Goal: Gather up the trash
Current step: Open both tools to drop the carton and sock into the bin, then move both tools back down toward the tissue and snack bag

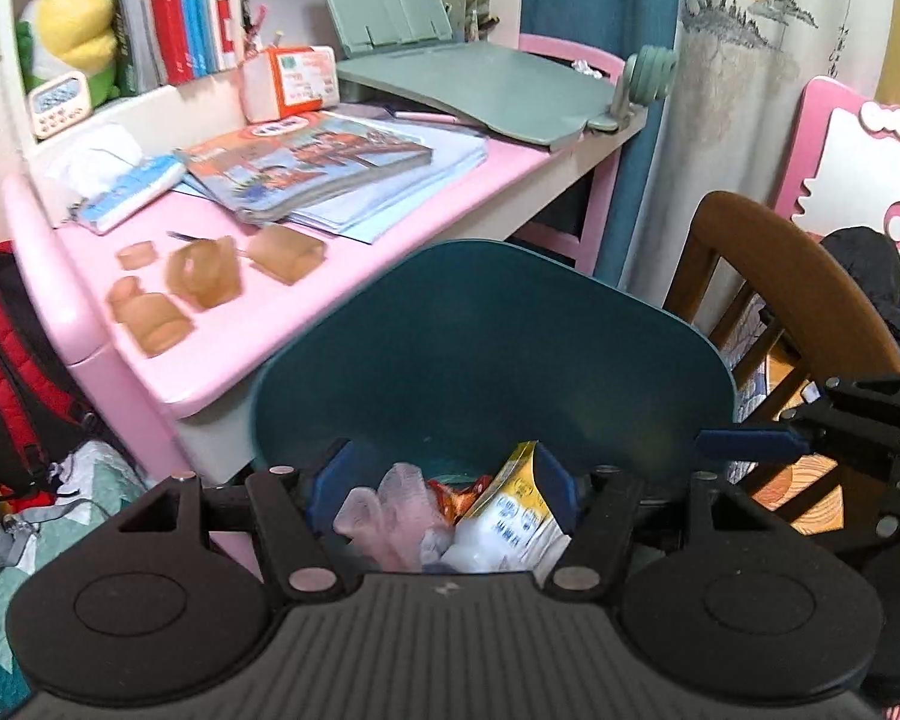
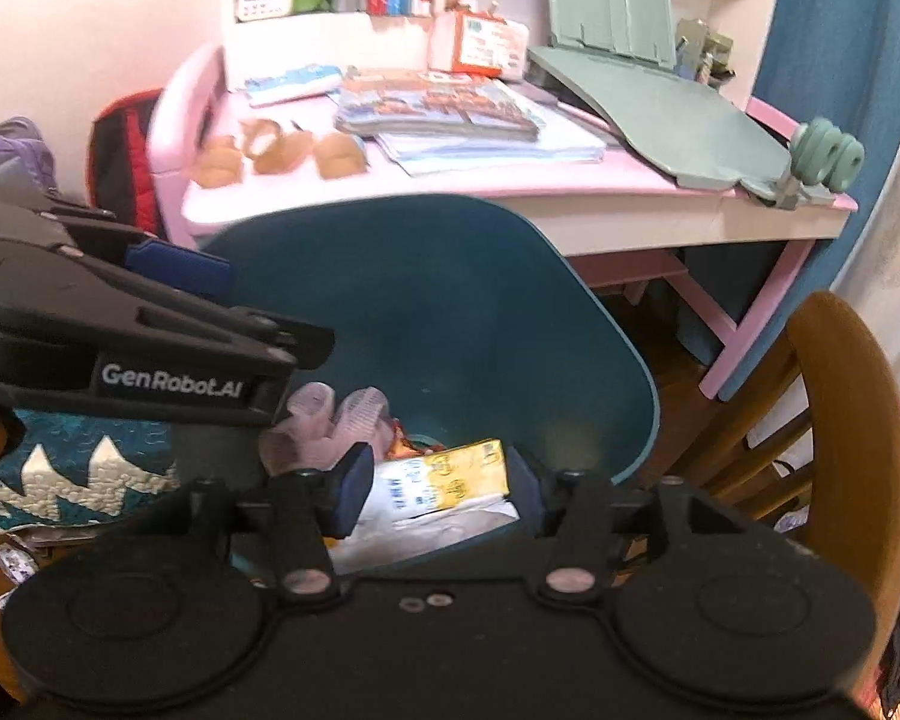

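A teal bin (image 1: pixel 492 348) stands open in front of the pink desk (image 1: pixel 258 324). Inside it lie a yellow-and-white carton (image 1: pixel 510 516), pink foam netting (image 1: pixel 390 510) and an orange wrapper (image 1: pixel 456 495). My left gripper (image 1: pixel 444 486) hangs open over the bin mouth, its blue pads apart and pressing on nothing. My right gripper (image 2: pixel 438 492) is open over the same bin (image 2: pixel 450 312), with the carton (image 2: pixel 444 474) lying loose below it. Each gripper shows at the edge of the other's view. Several brown crumpled pieces (image 1: pixel 204 276) lie on the desk, blurred.
Books (image 1: pixel 312 162), a tissue pack (image 1: pixel 132 189) and a green reading stand (image 1: pixel 474 90) crowd the desk. A wooden chair (image 2: pixel 852 450) stands right of the bin. A red backpack (image 1: pixel 12 348) leans left of the desk, with a quilt (image 2: pixel 90 474) on the floor.
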